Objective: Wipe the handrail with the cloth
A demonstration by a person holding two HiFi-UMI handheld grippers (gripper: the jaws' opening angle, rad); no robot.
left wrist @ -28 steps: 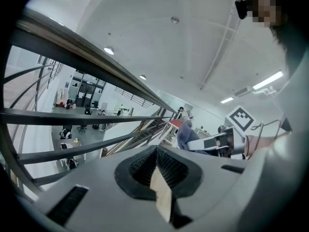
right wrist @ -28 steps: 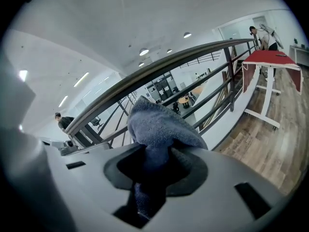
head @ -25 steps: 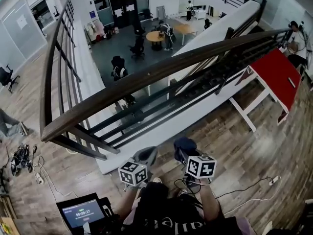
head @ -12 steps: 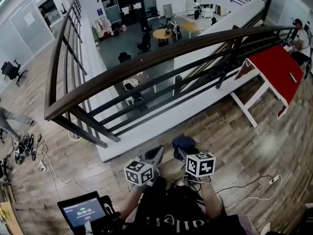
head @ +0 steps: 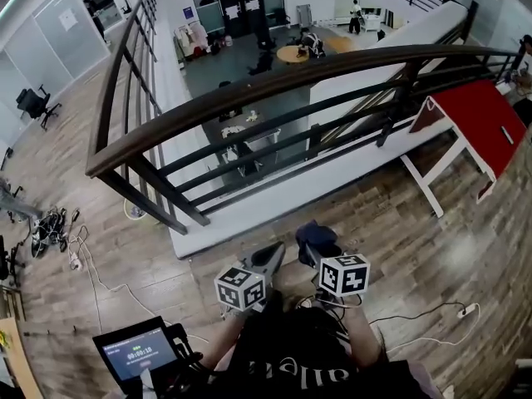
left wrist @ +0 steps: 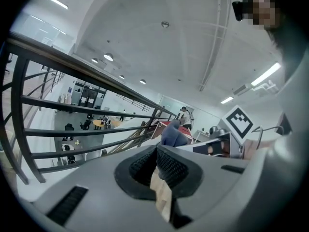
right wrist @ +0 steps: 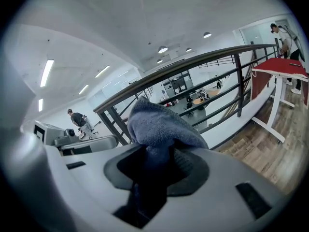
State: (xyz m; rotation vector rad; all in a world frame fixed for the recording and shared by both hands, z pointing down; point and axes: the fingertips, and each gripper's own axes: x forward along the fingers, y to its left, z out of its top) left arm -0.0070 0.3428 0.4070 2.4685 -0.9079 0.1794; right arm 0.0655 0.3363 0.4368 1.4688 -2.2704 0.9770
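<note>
The hall is bright and even: ceiling strip lights (left wrist: 264, 74) and round downlights (left wrist: 108, 57) above the handrail (head: 274, 90) leave only faint, soft shadows on the floor (head: 391, 214) under it. Every view bows hard, curving the handrail into an arc, and both gripper views darken to black at their corners. Nearer than the handrail, the grey shells of the left gripper (left wrist: 157, 166) and right gripper (right wrist: 159, 166) blur, though the cloth (right wrist: 161, 124) looks fairly crisp.

This is an open-plan office building, seen from an upper gallery where a dark handrail (head: 274, 86) edges the wood-plank floor (head: 391, 214) above an atrium. A round desk (head: 291, 54) stands below. An office chair (head: 33, 104) and glass-walled rooms (head: 46, 44) line the gallery, under ceiling strip lights (left wrist: 266, 73).
</note>
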